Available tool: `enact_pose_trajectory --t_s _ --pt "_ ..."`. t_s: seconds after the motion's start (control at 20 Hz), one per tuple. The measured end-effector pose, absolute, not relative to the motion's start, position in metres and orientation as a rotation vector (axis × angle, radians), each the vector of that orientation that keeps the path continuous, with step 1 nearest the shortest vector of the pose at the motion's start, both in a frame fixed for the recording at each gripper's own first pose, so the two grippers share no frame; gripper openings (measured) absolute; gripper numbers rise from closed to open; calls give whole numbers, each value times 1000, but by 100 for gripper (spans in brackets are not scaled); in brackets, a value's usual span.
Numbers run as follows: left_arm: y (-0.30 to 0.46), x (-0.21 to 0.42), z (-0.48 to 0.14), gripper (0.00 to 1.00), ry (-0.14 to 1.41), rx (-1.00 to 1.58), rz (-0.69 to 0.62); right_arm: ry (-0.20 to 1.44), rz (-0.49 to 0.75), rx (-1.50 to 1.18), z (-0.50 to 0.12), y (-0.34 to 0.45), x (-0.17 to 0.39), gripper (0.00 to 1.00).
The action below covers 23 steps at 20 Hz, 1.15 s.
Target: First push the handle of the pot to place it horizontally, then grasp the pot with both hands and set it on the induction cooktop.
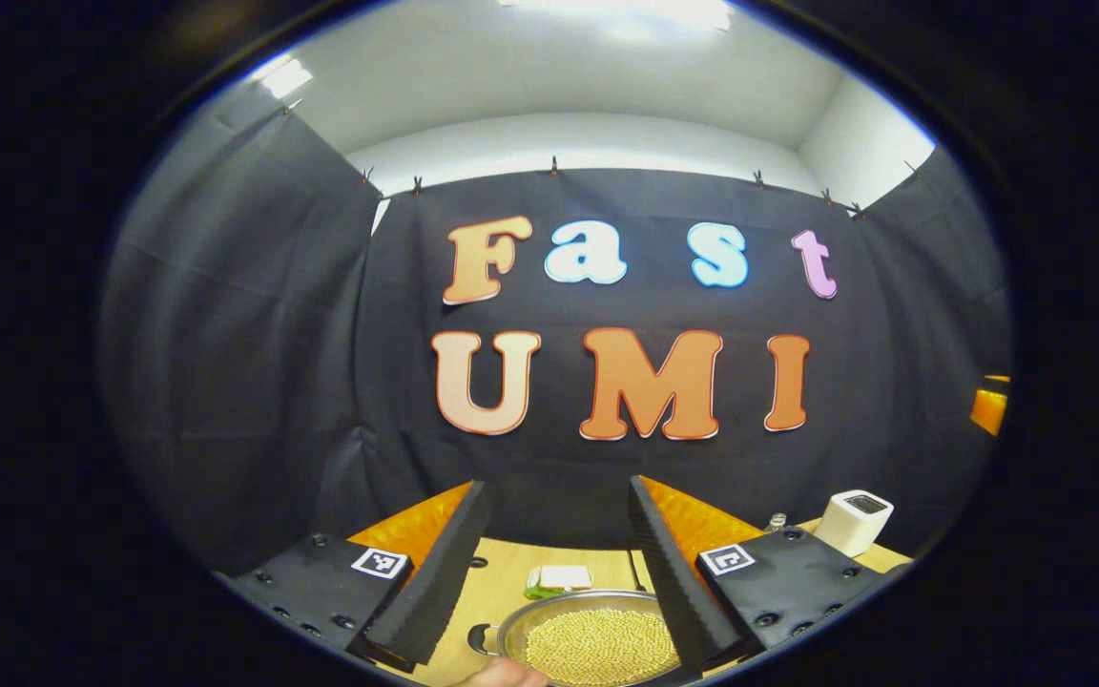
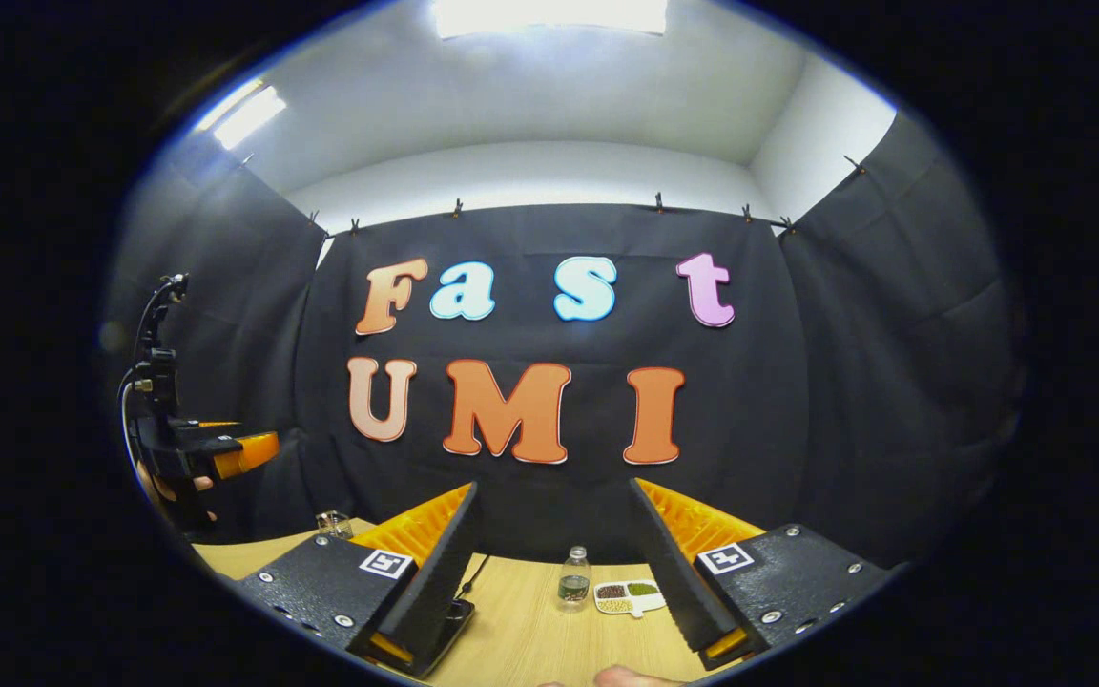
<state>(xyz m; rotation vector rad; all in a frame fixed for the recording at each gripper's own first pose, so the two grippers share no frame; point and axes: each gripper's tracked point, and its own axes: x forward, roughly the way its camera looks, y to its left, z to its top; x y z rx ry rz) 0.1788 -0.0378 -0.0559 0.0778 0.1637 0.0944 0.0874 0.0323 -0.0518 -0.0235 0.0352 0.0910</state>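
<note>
Hovering, both left gripper (image 1: 557,563) and right gripper (image 2: 557,563) gape wide, pot (image 1: 597,641) at bottom center.

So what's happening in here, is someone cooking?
Not yet. A person holds a gripper in each hand above a wooden table. The left gripper hovers with open jaws over a metal pot full of pale beans. The right gripper, also open, faces a small bottle and a sectioned dish. Neither touches anything.

silver pot (image 1: 578,609) of pale yellow beans (image 1: 602,647); white box (image 1: 854,521); light wood table (image 2: 530,630)
</note>
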Motion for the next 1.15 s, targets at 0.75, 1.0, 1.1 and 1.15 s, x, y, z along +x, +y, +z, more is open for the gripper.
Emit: enact_pose_trajectory --t_s 0.75,1.0,1.1,1.15 --pt "-9 144 63 100 8 228 227 -11 23 -41 22 14 77 89" --pt "-27 139 76 96 -27 238 192 -53 72 -17 37 38 71 93" --pt "-36 140 78 100 -34 234 172 -62 82 -26 39 45 68 97" --pt "-40 137 81 100 -39 235 166 -66 83 -34 40 48 67 93"
